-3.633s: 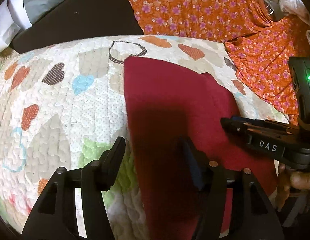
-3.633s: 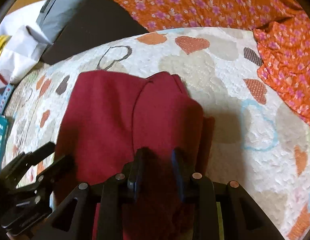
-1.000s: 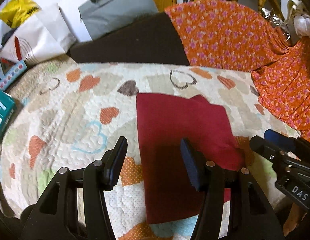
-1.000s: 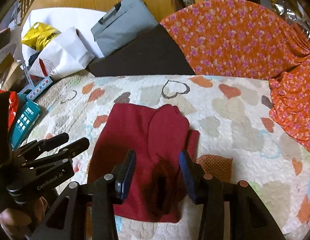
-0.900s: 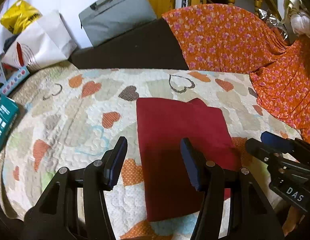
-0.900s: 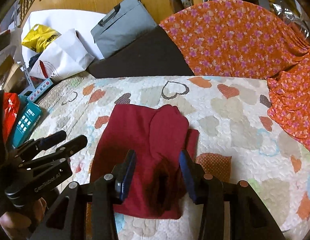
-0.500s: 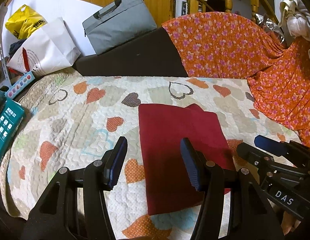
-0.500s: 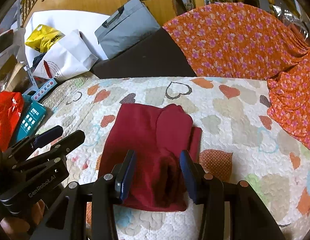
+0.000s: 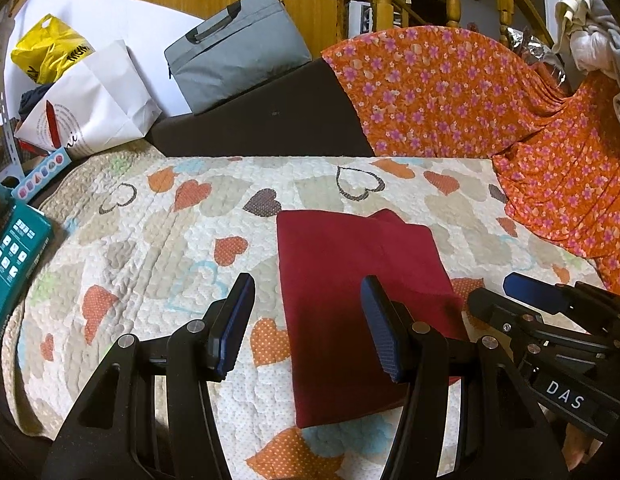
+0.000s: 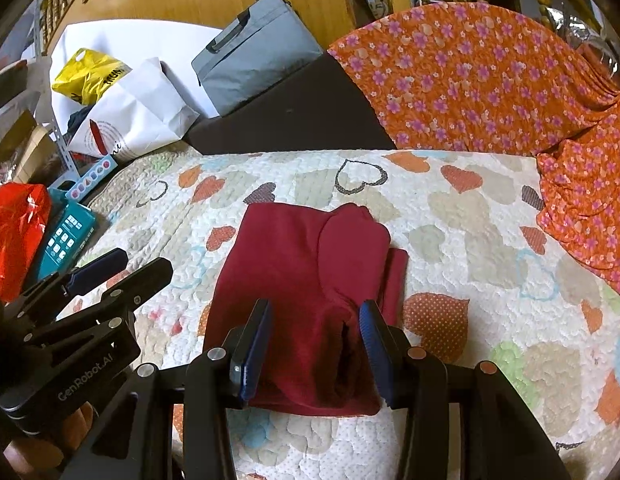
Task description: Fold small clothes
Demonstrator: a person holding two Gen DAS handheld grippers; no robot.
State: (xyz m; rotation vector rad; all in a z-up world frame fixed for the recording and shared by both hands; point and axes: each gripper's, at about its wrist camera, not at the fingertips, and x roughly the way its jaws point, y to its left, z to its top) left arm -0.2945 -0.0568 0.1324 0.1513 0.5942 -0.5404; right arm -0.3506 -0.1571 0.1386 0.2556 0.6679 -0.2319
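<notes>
A dark red garment lies folded into a flat rectangle on the heart-patterned quilt; it also shows in the right wrist view, with a rounded fold on its right side. My left gripper is open and empty, held above the garment's near left edge. My right gripper is open and empty, above the garment's near edge. Each gripper shows in the other's view: the right gripper at lower right, the left gripper at lower left.
Orange flowered cloth drapes at the back right. A dark cushion, a grey bag, a white paper bag and a yellow bag stand behind. A teal box and a red bag lie left.
Both grippers have pulled back and up from the garment, so it looks smaller and more of the room shows. The garment lies still in its folded shape.
</notes>
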